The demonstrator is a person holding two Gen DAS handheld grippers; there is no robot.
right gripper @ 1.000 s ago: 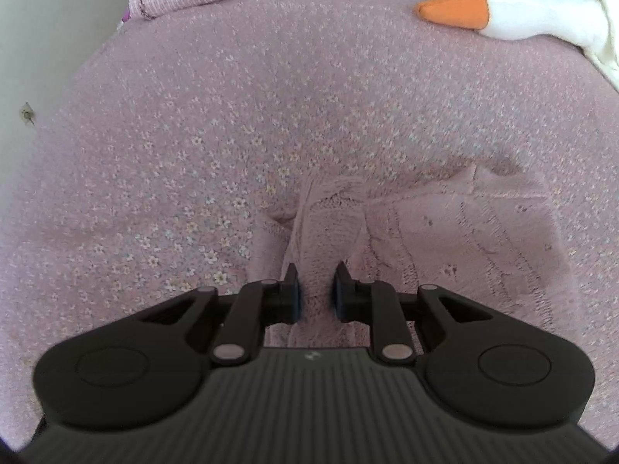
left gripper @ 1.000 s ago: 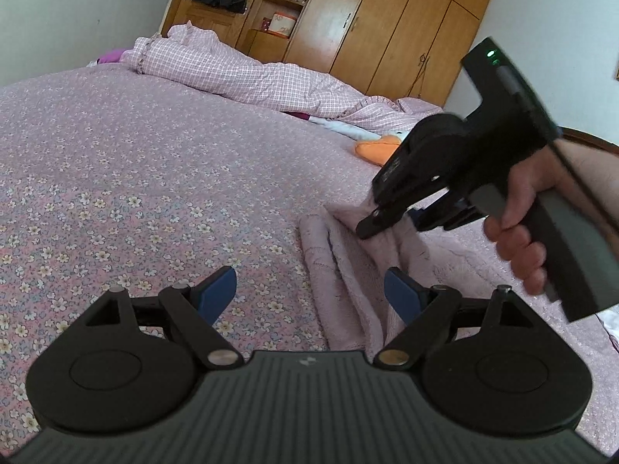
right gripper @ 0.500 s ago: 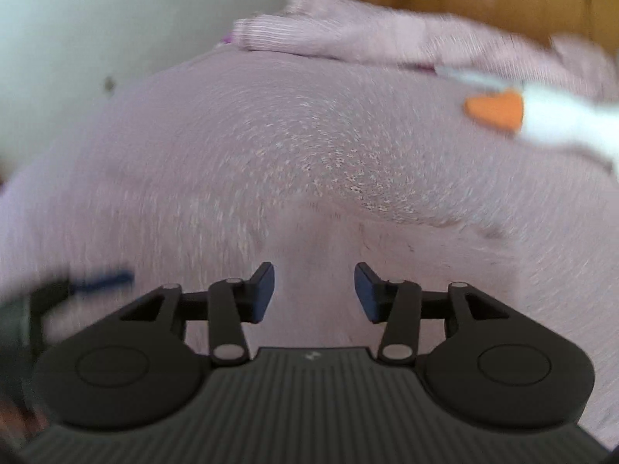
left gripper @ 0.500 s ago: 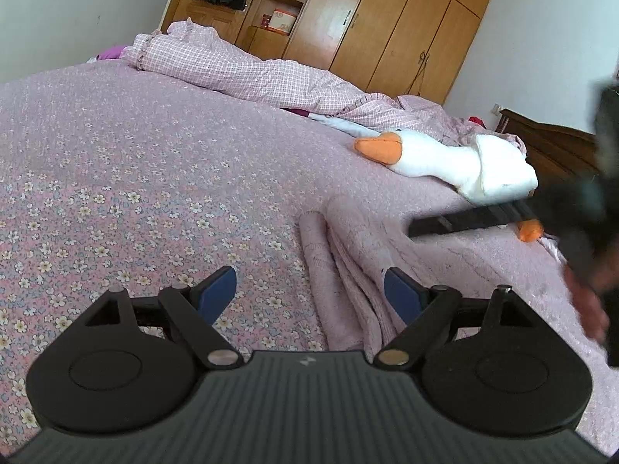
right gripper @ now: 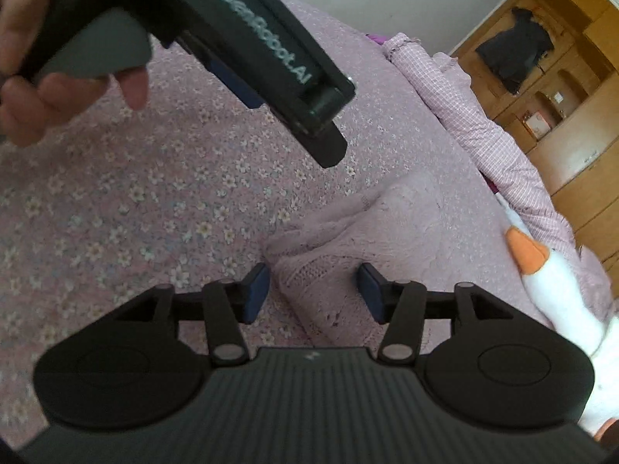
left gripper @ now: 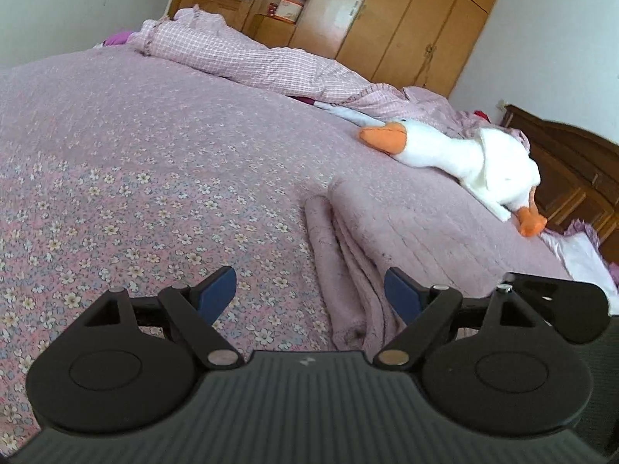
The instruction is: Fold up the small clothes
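1. Left wrist view: your left tongs (left gripper: 309, 290) hang spread wide apart and hold nothing, low over the flowered bedspread (left gripper: 116, 178).
2. Between and just past their blue pads (left gripper: 216, 288) lies the pink knitted garment (left gripper: 387, 232), flat on the bed with a bunched fold along its left edge.
3. Further right, the white plush goose (left gripper: 464, 154) with an orange beak lies beyond the garment, near it but apart.
4. At the far side, a checked pink quilt (left gripper: 251, 58) is heaped in front of the wooden wardrobe (left gripper: 387, 11).
5. Right wrist view: your left hand (right gripper: 58, 92) grips the left tool's handle at upper left, above the bedspread.
6. Your right tongs (right gripper: 311, 290) are open too, empty, with a rounded corner of the garment lying between the pads on the bed beneath; whether they touch it I cannot tell.
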